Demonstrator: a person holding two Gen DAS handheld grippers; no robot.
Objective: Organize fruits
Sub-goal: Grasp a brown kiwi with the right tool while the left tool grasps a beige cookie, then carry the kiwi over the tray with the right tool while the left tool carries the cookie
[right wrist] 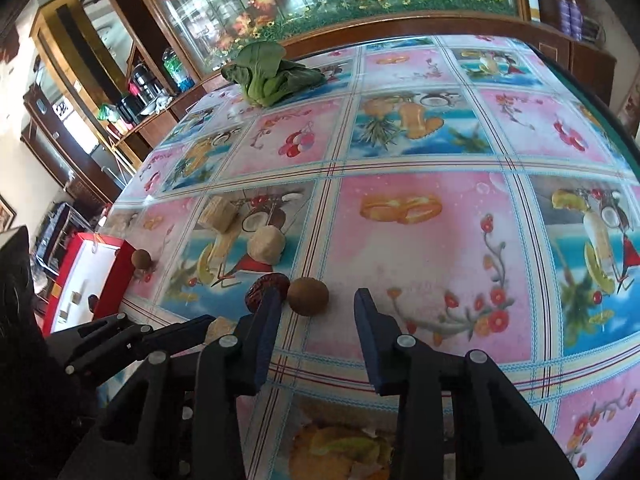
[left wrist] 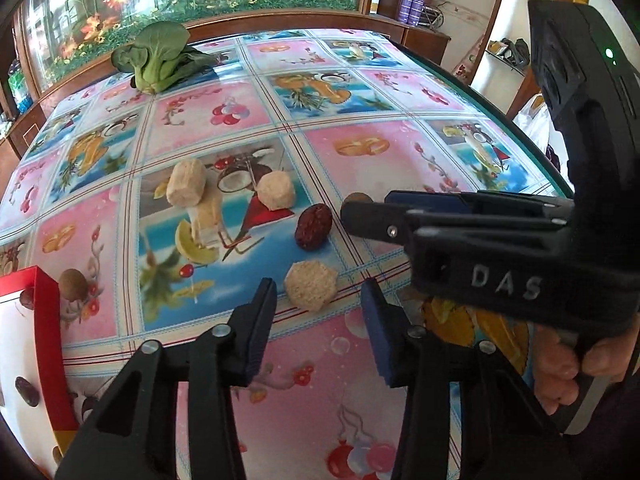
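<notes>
On the side of the right tongs [left wrist: 362, 210], seen from the left wrist camera, raised letters read "DAS"; no other writing is legible.

Left tongs [left wrist: 320, 300] stand part-open over the patterned worktop [left wrist: 400, 152], with a pale hexagonal chunk [left wrist: 311, 285] lying between the fingertips. The pads sit just beside it on either side, and no contact shows.

Right tongs, in their own camera, are likewise part-open, hovering with a round brown fruit [right wrist: 308, 296] just ahead of the gap, nearer the left finger. Nothing is gripped. A dark red date [right wrist: 267, 291] lies touching or just behind that left fingertip; which, I cannot tell.

Counted on the worktop: three pale chunks, namely the hexagonal one, a rounded chunk [left wrist: 276, 191] and a taller chunk [left wrist: 186, 182]; two round brown fruits, the second brown fruit [left wrist: 73, 285] beside a red box [left wrist: 48, 320] at the left edge; one date loose on the cloth; one leafy green vegetable [left wrist: 160, 58] at the far side. Inside the red box lies another dark date [left wrist: 27, 391], and small pale pieces show there in the right wrist view.
</notes>
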